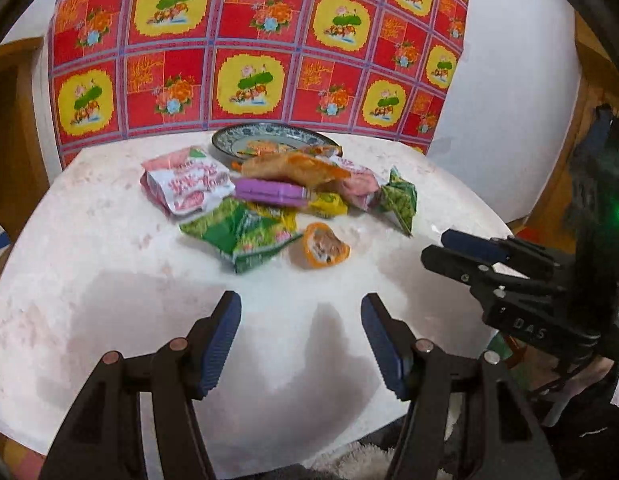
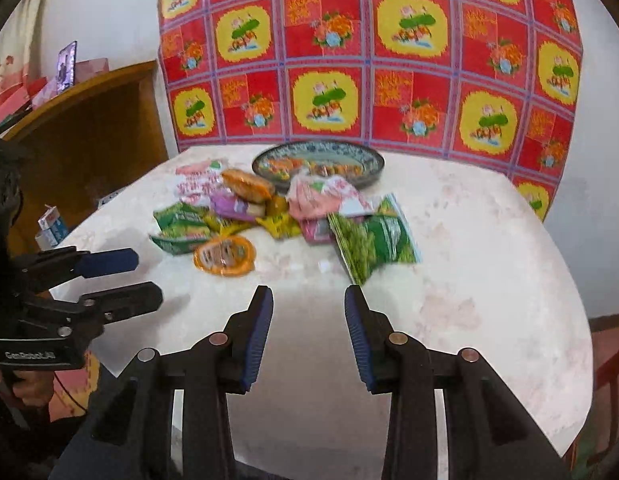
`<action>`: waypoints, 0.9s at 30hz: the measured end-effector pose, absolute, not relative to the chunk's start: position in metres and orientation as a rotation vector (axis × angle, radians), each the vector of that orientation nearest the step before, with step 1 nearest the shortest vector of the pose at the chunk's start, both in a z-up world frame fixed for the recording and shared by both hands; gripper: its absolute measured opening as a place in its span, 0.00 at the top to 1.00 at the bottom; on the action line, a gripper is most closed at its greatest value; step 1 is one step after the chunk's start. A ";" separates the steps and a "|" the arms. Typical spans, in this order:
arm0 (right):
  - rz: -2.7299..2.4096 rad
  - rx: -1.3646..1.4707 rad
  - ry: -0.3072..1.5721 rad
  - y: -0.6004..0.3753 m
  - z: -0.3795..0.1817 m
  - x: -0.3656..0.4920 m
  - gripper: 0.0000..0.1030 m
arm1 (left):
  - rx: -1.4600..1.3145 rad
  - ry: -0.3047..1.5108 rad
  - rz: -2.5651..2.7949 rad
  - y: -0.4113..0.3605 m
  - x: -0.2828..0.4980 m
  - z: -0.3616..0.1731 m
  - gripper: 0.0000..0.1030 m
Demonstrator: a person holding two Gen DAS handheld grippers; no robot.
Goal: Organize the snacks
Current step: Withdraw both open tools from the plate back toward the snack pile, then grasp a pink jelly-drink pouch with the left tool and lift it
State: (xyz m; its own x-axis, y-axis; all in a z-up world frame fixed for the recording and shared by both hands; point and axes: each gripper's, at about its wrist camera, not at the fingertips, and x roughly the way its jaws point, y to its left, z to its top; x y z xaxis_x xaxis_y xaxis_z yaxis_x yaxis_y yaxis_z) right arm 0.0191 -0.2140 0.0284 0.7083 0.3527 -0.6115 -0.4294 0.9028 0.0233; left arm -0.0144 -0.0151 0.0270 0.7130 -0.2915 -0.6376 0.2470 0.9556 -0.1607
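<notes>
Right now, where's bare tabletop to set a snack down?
Free: the near strip of table between the snack pile and both tongs; also the right side past the green pack. Crowded: mid-table up to the plate, where wrappers overlap.

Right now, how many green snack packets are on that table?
2: one green packet at the pile's left front beside the orange cup, another green packet at the right edge. Others may hide underneath.

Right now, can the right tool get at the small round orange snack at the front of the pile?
Probably yes. The orange snack lies alone at the pile's near edge, with bare table between it and the right tool, whose jaws stand apart and empty. Nothing lies across it.
</notes>
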 end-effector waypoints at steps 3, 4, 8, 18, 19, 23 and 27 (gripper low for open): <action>0.427 -0.128 0.676 -0.214 0.016 0.020 0.62 | -0.063 0.712 -0.319 -0.015 -0.017 0.023 0.36; 0.422 -0.131 0.686 -0.213 0.013 0.021 0.62 | -0.069 0.714 -0.325 -0.015 -0.017 0.021 0.36; 0.411 -0.167 0.659 -0.209 0.010 0.019 0.62 | -0.130 0.691 -0.339 -0.008 -0.015 0.017 0.36; 0.455 -0.090 0.628 -0.223 0.023 0.029 0.62 | -0.151 0.613 -0.354 0.020 0.001 0.065 0.38; 0.462 -0.094 0.616 -0.223 0.025 0.030 0.62 | -0.151 0.612 -0.341 0.027 0.009 0.071 0.38; 0.487 -0.116 0.583 -0.220 0.034 0.034 0.61 | -0.169 0.605 -0.275 0.059 0.050 0.085 0.37; 0.535 -0.131 0.557 -0.215 0.035 0.034 0.57 | -0.232 0.772 -0.233 0.084 0.104 0.071 0.37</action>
State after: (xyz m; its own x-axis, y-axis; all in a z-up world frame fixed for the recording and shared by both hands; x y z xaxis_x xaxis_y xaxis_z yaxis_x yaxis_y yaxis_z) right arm 0.0344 -0.2155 0.0349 0.7166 0.4478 -0.5347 -0.5169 0.8557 0.0240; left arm 0.1042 0.0841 0.0714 0.6935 -0.2915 -0.6588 0.1225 0.9489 -0.2909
